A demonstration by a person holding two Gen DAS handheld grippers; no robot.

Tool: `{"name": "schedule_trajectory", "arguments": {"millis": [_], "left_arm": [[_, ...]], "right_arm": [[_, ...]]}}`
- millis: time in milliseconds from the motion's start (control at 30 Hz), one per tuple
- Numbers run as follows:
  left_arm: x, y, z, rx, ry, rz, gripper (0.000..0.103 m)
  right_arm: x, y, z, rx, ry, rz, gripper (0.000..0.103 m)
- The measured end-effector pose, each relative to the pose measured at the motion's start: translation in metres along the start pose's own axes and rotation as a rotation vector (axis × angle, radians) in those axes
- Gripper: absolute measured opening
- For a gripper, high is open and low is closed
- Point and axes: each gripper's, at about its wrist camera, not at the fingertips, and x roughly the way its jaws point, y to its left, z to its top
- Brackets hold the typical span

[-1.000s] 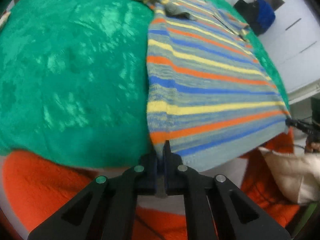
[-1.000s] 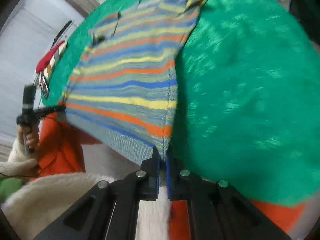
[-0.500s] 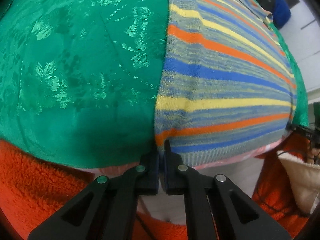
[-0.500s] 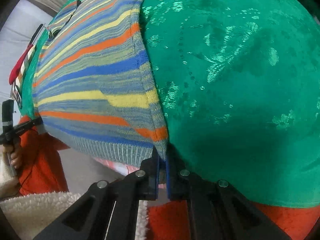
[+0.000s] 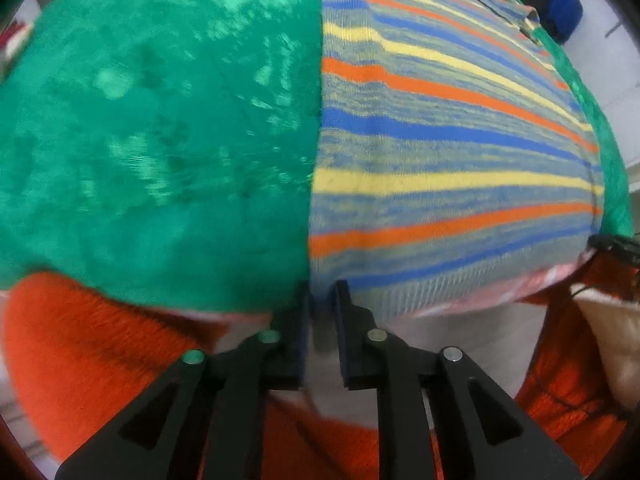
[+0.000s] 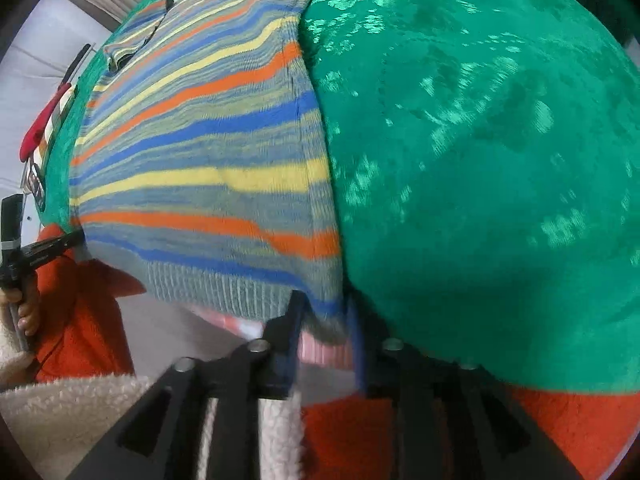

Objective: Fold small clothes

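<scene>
We see a striped knit sweater [image 5: 448,152] lying flat on a green patterned cloth [image 5: 160,120], its ribbed hem hanging just over the cloth's near edge. In the left wrist view the sweater fills the frame from twelve round to four o'clock, with bare green cloth from eight to twelve. The left gripper [image 5: 322,300] sits at six o'clock, its jaws opening, and the sweater's lower corner sits in the gap between them, no longer pinched as far as the blur lets us judge. In the right wrist view the sweater [image 6: 200,152] runs from nine to twelve o'clock. The right gripper [image 6: 324,312] is also opening, its fingers spread wider, with the other hem corner drooping loosely between them. An orange fleece sleeve [image 5: 92,352] lies below the cloth.
</scene>
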Motion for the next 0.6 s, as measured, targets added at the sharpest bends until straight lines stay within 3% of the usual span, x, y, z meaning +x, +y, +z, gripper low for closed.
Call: {"name": "schedule_trajectory", "arguments": {"millis": [67, 133, 167, 200, 300, 433, 600], "left_arm": [[-0.021, 0.002, -0.004, 0.01, -0.042, 0.043, 0.021], [-0.042, 0.004, -0.001, -0.002, -0.104, 0.063, 0.038], [-0.057, 0.006, 0.005, -0.013, -0.159, 0.071, 0.052], [-0.064, 0.007, 0.009, -0.022, -0.196, 0.075, 0.065], [-0.088, 0.008, 0.037, -0.079, -0.378, 0.079, 0.084], [-0.075, -0.001, 0.072, -0.108, -0.468, 0.03, 0.084], [-0.043, -0.011, 0.081, -0.112, -0.45, 0.057, 0.084]], "right_arm": [[-0.009, 0.0, -0.008, -0.005, -0.002, -0.016, 0.044], [-0.022, -0.003, -0.014, -0.01, -0.008, -0.048, 0.044], [-0.032, -0.006, -0.015, -0.015, -0.025, -0.083, 0.044], [-0.045, -0.007, -0.012, -0.025, -0.06, -0.129, 0.044], [-0.08, 0.001, 0.008, -0.072, -0.188, -0.199, 0.044], [-0.098, 0.028, 0.057, -0.112, -0.327, -0.068, 0.044], [-0.048, 0.035, 0.119, -0.08, -0.295, -0.02, 0.044]]}}
